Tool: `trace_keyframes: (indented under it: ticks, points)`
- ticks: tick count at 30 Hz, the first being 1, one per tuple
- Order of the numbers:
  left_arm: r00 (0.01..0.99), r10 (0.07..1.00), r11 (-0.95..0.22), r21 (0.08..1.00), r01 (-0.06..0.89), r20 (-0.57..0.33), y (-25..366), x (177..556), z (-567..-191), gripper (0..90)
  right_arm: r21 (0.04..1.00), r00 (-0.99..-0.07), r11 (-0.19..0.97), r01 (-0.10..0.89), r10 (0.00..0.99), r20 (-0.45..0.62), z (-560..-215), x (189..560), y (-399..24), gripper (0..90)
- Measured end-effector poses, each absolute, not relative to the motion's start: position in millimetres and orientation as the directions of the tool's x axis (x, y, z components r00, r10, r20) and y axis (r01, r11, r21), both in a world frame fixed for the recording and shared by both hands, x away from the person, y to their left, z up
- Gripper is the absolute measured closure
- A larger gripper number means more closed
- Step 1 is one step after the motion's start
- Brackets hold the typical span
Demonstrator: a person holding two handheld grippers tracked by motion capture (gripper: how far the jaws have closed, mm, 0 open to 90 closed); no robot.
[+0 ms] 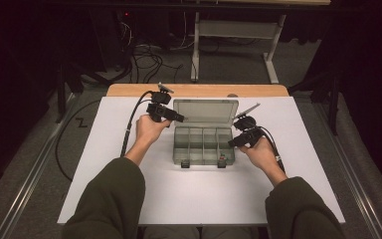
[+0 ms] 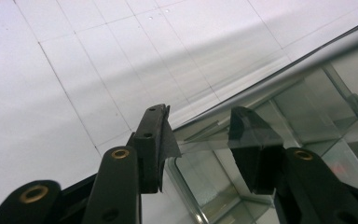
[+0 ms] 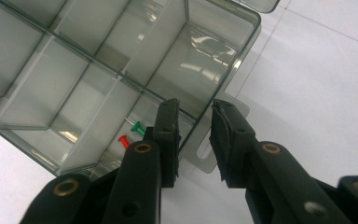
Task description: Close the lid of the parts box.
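A clear plastic organizer box [image 1: 175, 149] with several compartments sits mid-table, its lid [image 1: 205, 110] standing open at the back. My left gripper [image 1: 179, 118] is at the lid's left edge. In the left gripper view its jaws [image 2: 200, 123] are open and straddle the lid [image 2: 307, 93], one jaw in front and one behind the clear panel. My right gripper [image 1: 231, 143] is at the box's right wall. In the right gripper view it [image 3: 196, 109] is open astride that wall [image 3: 242, 32], one jaw inside the end compartment. A red pushpin [image 3: 124, 140] and a green pushpin [image 3: 136, 127] lie in that compartment.
The box rests on a white gridded board [image 1: 199, 199] with a wooden table edge [image 1: 199, 90] at the back. Two dark latches [image 1: 184, 163] hang on the box's front. A cable [image 1: 129, 124] trails off the left gripper. A metal desk frame [image 1: 273, 64] stands on the floor beyond.
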State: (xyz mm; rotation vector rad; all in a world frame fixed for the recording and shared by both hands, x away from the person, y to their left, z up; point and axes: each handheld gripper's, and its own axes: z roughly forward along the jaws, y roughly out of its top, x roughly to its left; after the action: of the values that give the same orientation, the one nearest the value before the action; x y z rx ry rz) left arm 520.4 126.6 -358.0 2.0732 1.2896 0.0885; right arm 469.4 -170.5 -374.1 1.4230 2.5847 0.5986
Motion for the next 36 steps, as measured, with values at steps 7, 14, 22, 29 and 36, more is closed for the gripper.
trace_keyframes:
  ticks: [7, 14, 22, 29, 36]
  points:
    - [0.524, 0.809, -0.29, 0.597, 0.748, -0.265, 128, 510, -360, 57.4, 0.413, -0.553, 0.482, 0.772, 0.83, 0.065, -375, 468, -171, 74.2]
    - [0.531, 0.812, -0.302, 0.603, 0.738, -0.243, 126, 507, -360, 57.4, 0.42, -0.56, 0.487, 0.765, 0.827, 0.061, -375, 468, -171, 74.2]
    - [0.537, 0.813, -0.312, 0.609, 0.729, -0.226, 125, 503, -360, 57.3, 0.426, -0.563, 0.487, 0.762, 0.824, 0.066, -376, 468, -172, 74.1]
    - [0.536, 0.808, -0.302, 0.611, 0.732, -0.243, 128, 501, -361, 57.2, 0.437, -0.572, 0.494, 0.751, 0.818, 0.058, -376, 467, -173, 74.1]
    - [0.541, 0.807, -0.308, 0.613, 0.727, -0.236, 128, 501, -361, 57.1, 0.448, -0.58, 0.501, 0.74, 0.813, 0.05, -377, 466, -173, 73.9]
